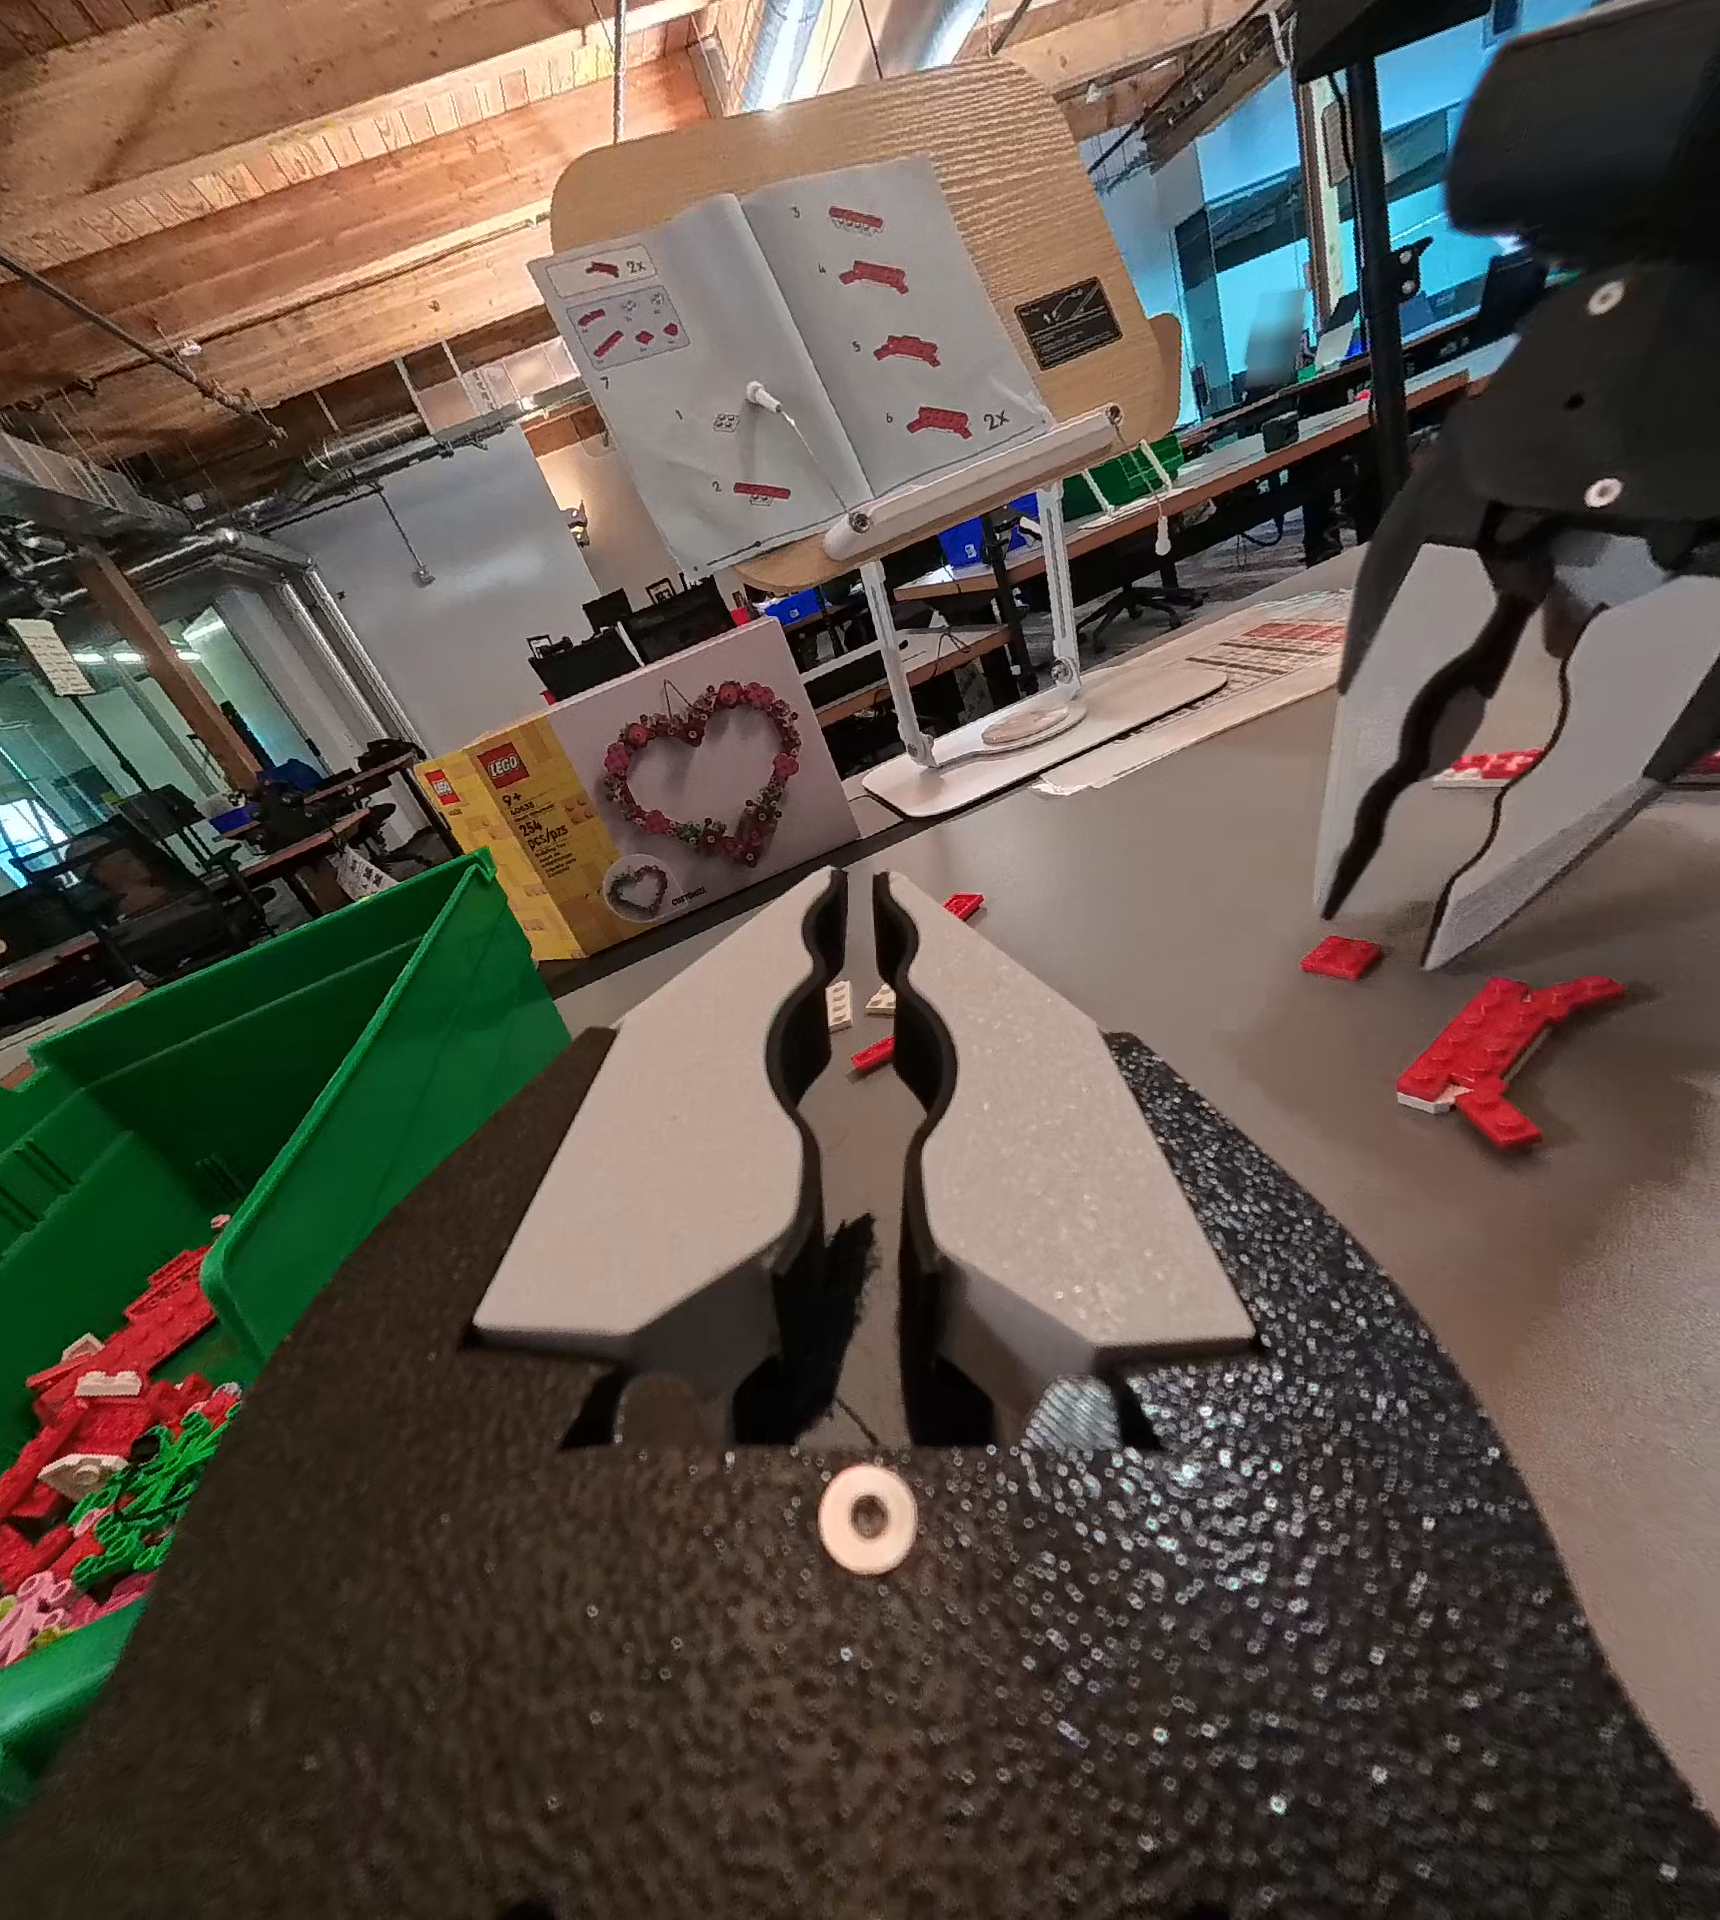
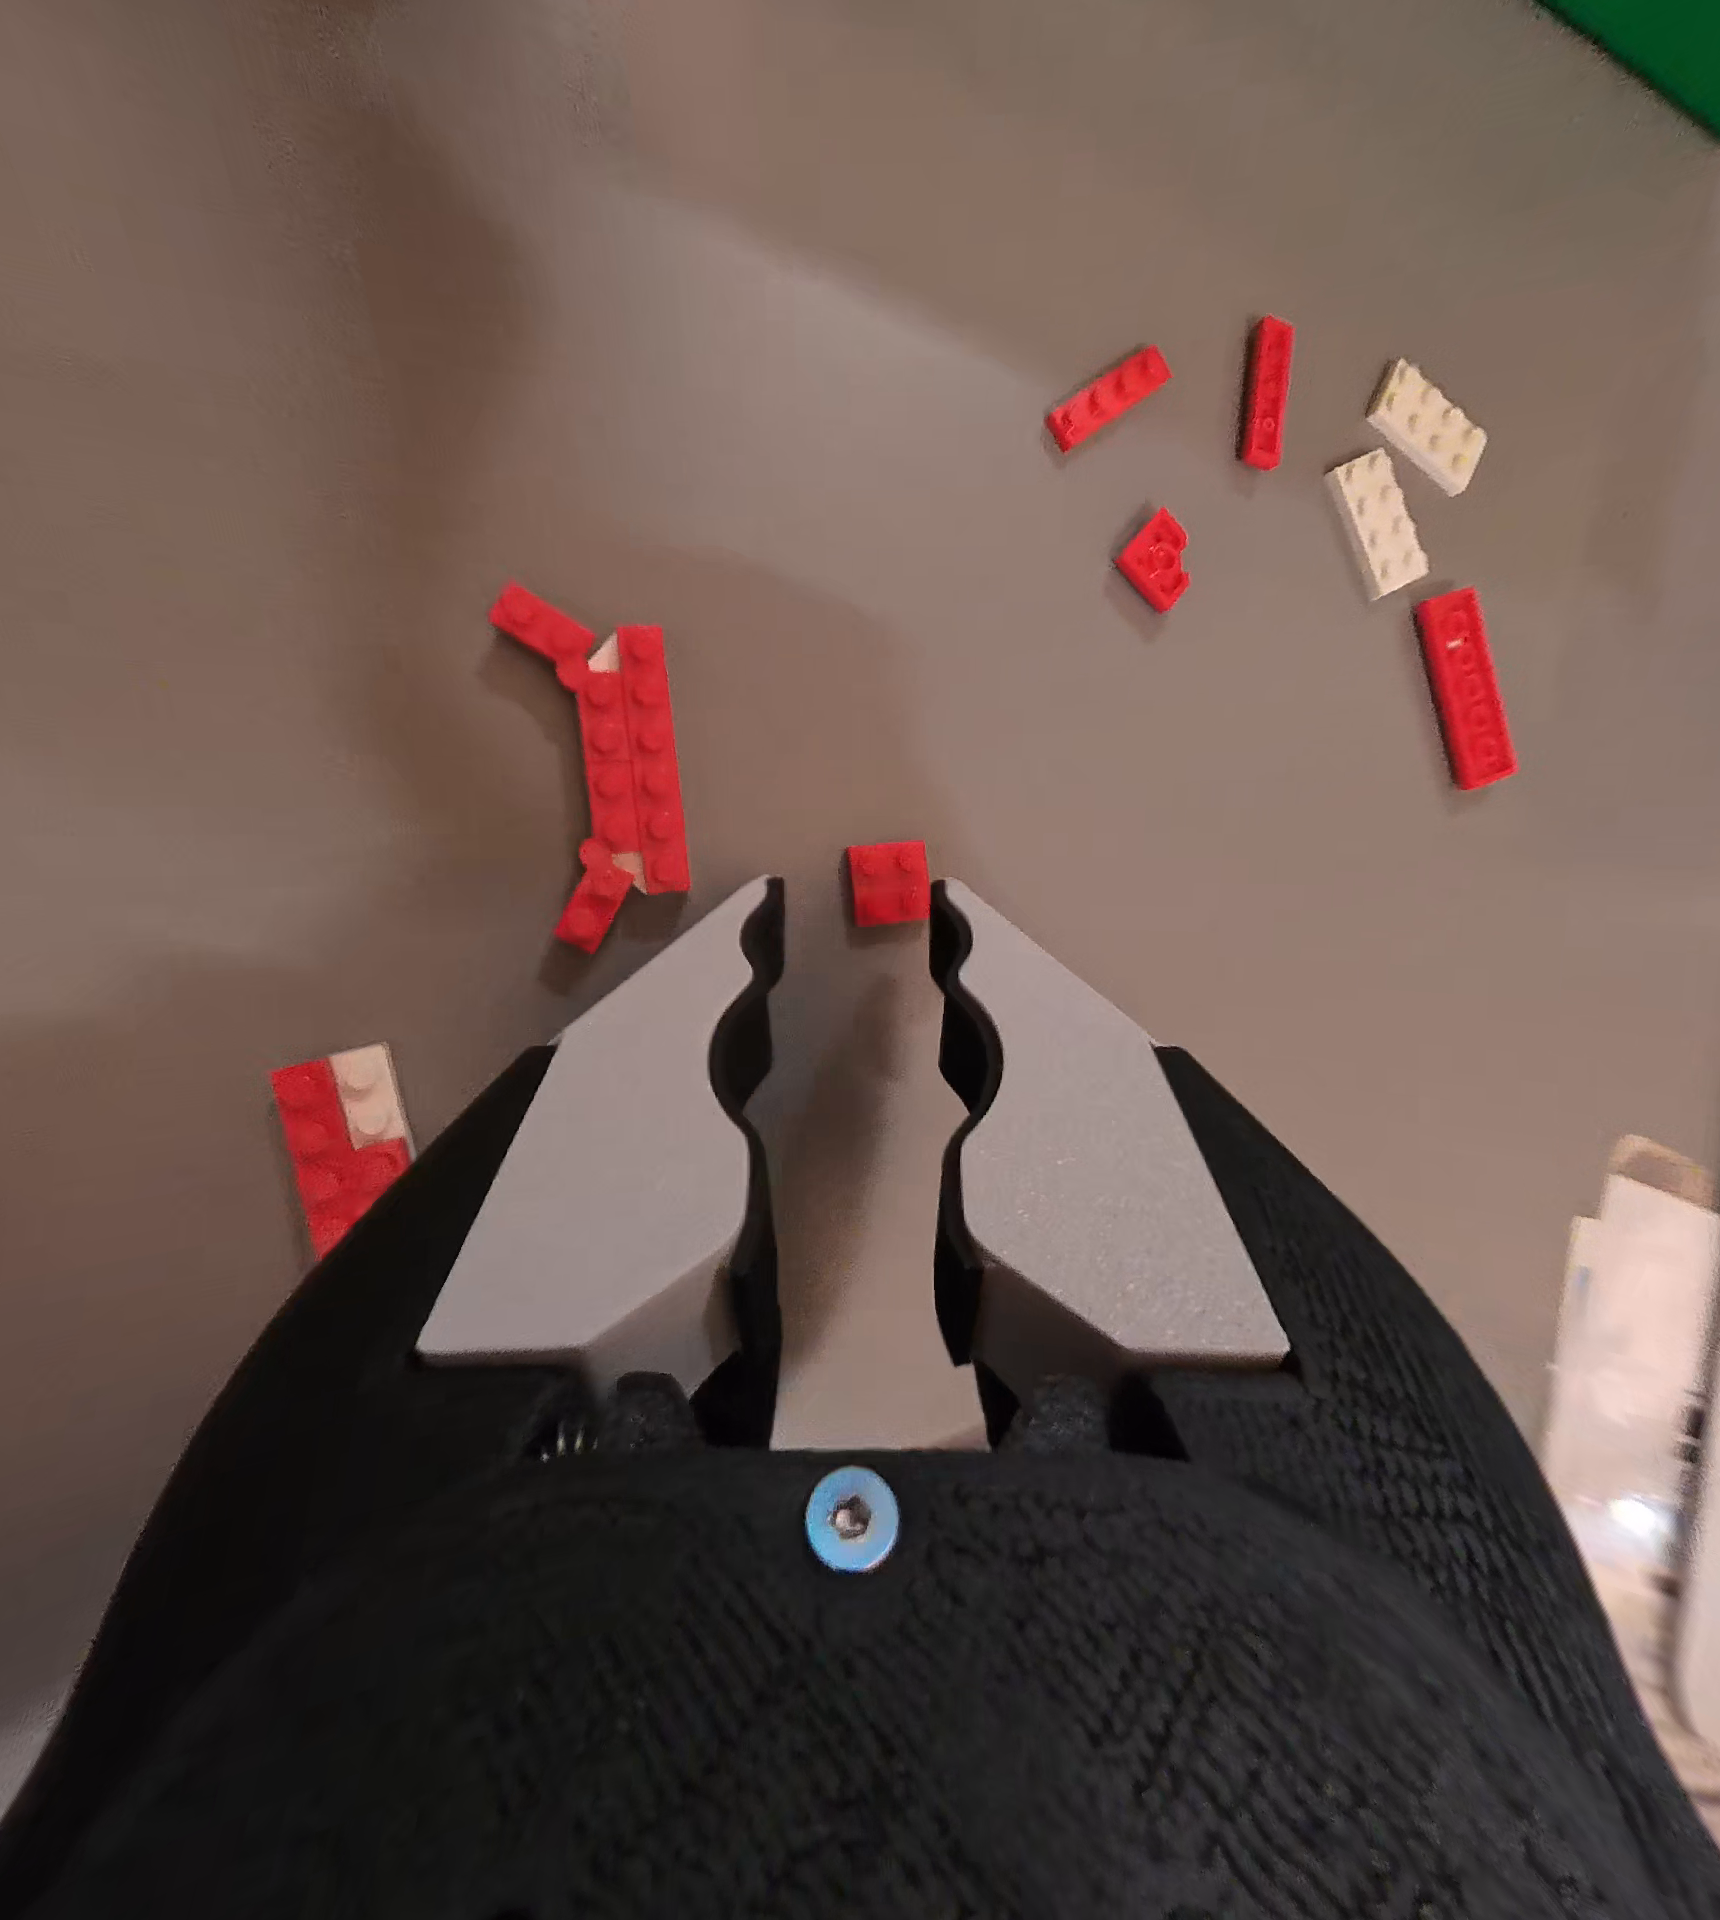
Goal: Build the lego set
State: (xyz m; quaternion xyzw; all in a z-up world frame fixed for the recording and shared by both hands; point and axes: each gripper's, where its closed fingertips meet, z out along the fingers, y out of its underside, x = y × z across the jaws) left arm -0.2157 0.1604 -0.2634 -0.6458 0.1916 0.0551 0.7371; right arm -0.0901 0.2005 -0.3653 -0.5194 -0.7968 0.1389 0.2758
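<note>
My right gripper [image 2: 858, 891] is open and points down at the grey table. A small square red plate [image 2: 887, 883] lies at its tips, close to the right finger and not gripped. The left wrist view shows this gripper [image 1: 1386, 930] with the plate [image 1: 1342, 956] beside its tips. A curved red build with white pieces under it [image 2: 627, 769] lies just left of the plate and also shows in the left wrist view [image 1: 1500, 1049]. A second red-and-white build [image 2: 336, 1132] is partly hidden behind my right gripper. My left gripper [image 1: 861, 883] is shut and empty, held low over the table.
Loose red plates [image 2: 1108, 398] [image 2: 1465, 686] and white plates [image 2: 1375, 523] lie beyond my right gripper. A green bin [image 1: 316, 1091] with several pieces stands at the left. The set's box [image 1: 627, 810] and an instruction booklet on a stand [image 1: 814, 353] are at the back. The tips of one gripper are about 15 cm away from the tips of the other.
</note>
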